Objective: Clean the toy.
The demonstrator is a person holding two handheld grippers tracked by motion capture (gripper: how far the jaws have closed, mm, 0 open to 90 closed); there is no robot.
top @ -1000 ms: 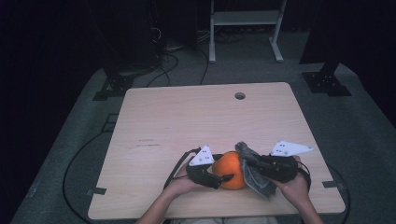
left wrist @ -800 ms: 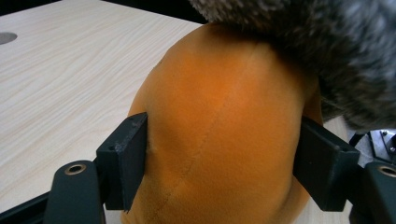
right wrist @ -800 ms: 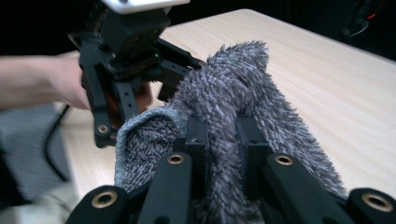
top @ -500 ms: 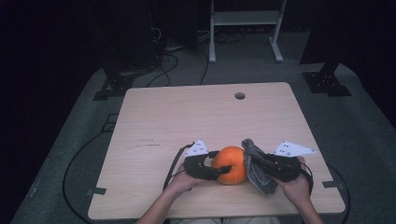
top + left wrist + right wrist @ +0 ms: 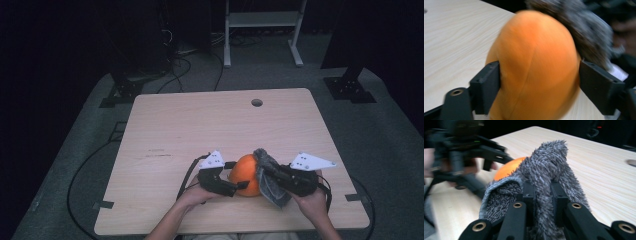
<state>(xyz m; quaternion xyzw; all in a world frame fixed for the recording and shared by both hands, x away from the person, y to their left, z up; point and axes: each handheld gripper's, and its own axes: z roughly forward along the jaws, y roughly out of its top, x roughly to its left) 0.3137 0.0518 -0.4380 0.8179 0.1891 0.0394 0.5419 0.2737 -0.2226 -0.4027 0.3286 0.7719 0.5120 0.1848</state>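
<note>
Ball (image 5: 246,175) on table (image 5: 200,130) near front edge; left tool (image 5: 235,176) at its left, cloth (image 5: 270,175) and right tool (image 5: 265,172) at right.

Both of the person's forearms come in over the near edge of the table, each hand wrapped around a gripper. The left hand (image 5: 196,196) holds the left gripper (image 5: 239,176) low near that edge, pointing toward the right side of the table; its two black fingers (image 5: 485,87) are spread wide and press against opposite sides of the orange plush ball (image 5: 246,175). The right hand (image 5: 312,202) holds the right gripper (image 5: 264,171) pointing toward the left side, facing the other gripper. Its fingers (image 5: 529,195) stand close together, pinching a fold of the grey fuzzy cloth (image 5: 544,170). The two grippers sit near each other.
</note>
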